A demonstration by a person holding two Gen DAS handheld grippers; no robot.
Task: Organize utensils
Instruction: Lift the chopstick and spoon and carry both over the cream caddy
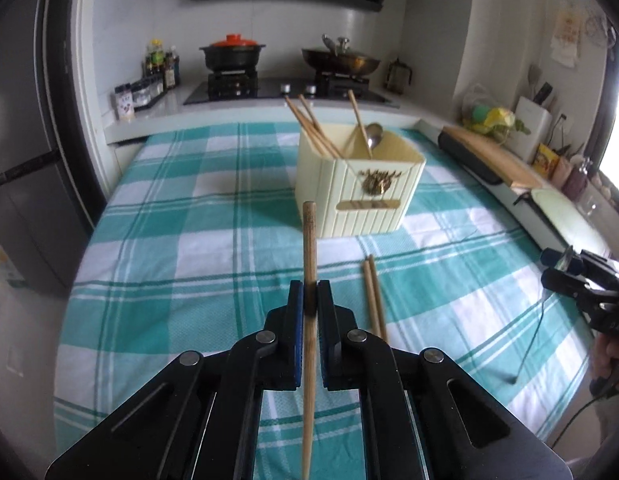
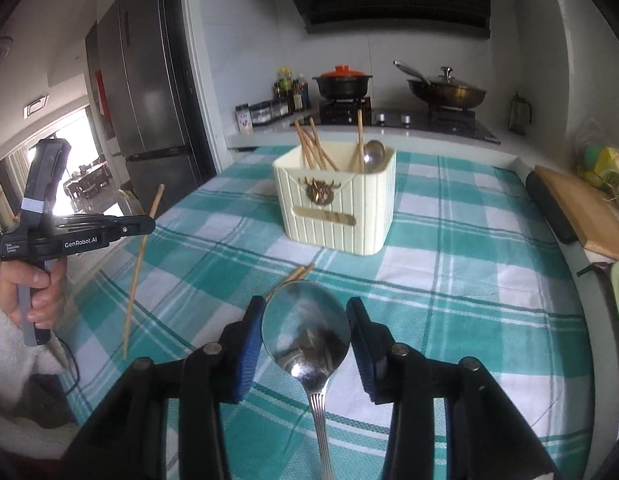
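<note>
A kitchen island under a teal-and-white checked cloth point(image 1: 169, 220) fills both views. At lower centre of your left view, the left gripper point(image 1: 308, 294) pinches one wooden chopstick point(image 1: 309, 240) upright; held so low, it could pivot or slip. Right of it, two chopsticks point(image 1: 374, 296) lie on the cloth below the cream ribbed utensil box point(image 1: 361, 188), which holds about four more and one spoon. Your right gripper point(image 2: 305, 322) pinches the bowl of a steel spoon point(image 2: 305, 328); that smooth bowl may slide.

Holder point(image 1: 359, 184) mid-cloth point(image 1: 169, 240); chopstick pair point(image 1: 375, 296) on cloth before it; stove point(image 1: 285, 90) behind.
</note>
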